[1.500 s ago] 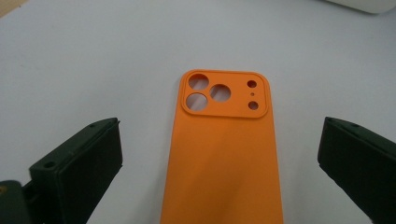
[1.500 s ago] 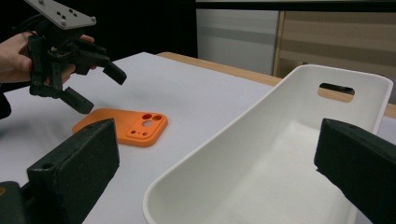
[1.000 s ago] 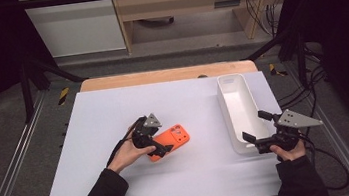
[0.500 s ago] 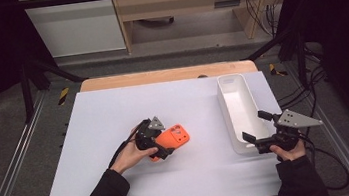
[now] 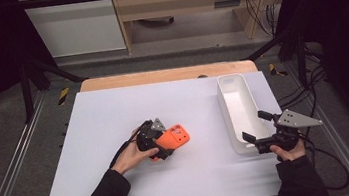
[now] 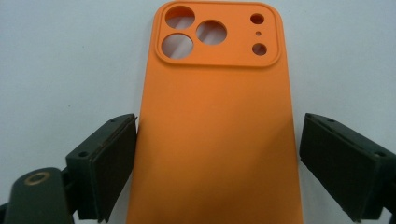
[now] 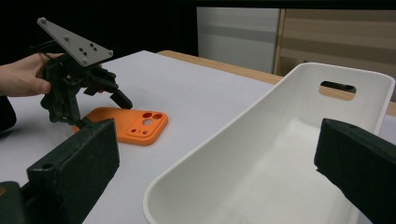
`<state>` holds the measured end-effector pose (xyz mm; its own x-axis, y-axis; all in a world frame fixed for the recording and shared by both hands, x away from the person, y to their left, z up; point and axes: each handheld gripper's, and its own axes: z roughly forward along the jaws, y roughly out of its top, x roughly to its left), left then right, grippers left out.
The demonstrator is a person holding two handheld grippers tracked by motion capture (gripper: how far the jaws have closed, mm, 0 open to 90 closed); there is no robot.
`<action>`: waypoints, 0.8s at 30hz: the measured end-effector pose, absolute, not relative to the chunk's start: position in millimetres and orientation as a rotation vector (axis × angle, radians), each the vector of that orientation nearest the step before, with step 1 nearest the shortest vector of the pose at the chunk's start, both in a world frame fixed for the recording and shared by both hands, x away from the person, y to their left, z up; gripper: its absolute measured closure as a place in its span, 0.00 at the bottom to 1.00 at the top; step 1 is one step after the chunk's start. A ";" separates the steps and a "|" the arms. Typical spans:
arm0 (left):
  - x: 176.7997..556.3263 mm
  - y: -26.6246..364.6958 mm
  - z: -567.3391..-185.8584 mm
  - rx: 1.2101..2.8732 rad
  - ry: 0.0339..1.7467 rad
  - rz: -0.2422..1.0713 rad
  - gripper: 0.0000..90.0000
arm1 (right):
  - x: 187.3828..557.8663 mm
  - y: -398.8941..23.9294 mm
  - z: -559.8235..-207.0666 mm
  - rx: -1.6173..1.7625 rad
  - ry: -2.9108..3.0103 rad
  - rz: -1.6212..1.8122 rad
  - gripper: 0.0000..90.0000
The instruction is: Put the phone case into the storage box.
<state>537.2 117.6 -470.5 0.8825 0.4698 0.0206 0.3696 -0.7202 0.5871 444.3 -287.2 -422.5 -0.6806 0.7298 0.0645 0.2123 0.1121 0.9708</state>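
Smooth, matte orange phone case, round-cornered, camera cutouts up, lies flat on my white table, its lower end between my left gripper's spread jaws, just closing, pads not yet pressing.

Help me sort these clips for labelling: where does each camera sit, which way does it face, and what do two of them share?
High view: fixed above the person's side, facing forward and down on the white table; forearms, left claw and right claw show.
Left gripper view: rides the left claw, looking down on the orange phone case between its closing, not yet gripping jaws.
Right gripper view: rides the open right claw, facing level across the white tray.
Shared: high and right gripper views both show case, tray and left claw.
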 end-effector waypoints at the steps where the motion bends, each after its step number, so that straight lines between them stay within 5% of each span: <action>1: 537.4 117.8 -470.4 2.455 0.606 0.224 0.13 | 444.3 -287.3 -422.5 0.913 1.964 1.596 0.01; 24: 538.2 118.2 -472.9 2.470 0.597 0.231 0.16 | 444.6 -287.5 -422.5 0.916 1.967 1.596 0.01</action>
<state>538.2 118.2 -472.9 0.8846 0.4654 0.0304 0.3645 -0.7304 0.5776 444.6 -287.5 -422.5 -0.6813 0.7289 0.0668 0.2155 0.1125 0.9700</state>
